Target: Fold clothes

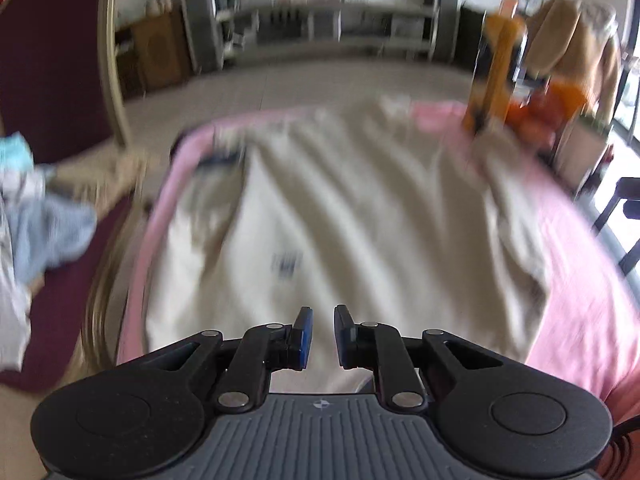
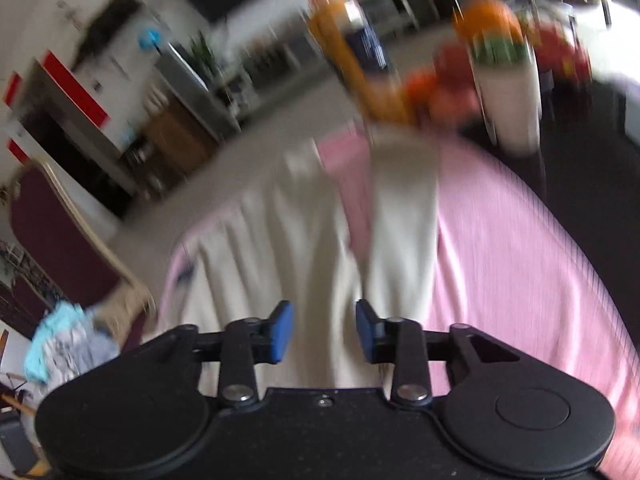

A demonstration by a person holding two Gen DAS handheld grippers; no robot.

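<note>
Both views are smeared by motion blur, so fine detail is lost. A cream garment (image 1: pixel 344 216) lies spread and rippled over a table covered in a pink cloth (image 1: pixel 580 280), directly ahead of and beneath both tools. The left tool (image 1: pixel 320 334) has its blue-padded jaws parted by a narrow gap with nothing between them; the cream fabric shows through that gap. The right tool (image 2: pixel 324 330) stands wider open, also empty, above the near edge of the garment (image 2: pixel 304 248), with what looks like a sleeve or leg (image 2: pixel 404 208) running forward from it over the pink cloth (image 2: pixel 520 264).

Just ahead of the left tool there is a small dark blue print (image 1: pixel 286 264) on the fabric, too blurred to read. Far ahead and to the right, at the table's far edge, stands an orange carton (image 1: pixel 496 76) with a dark label, its writing illegible. Off to the left, a heap of pale blue and white clothes (image 1: pixel 36 216) rests on a maroon chair (image 1: pixel 52 60).
</note>
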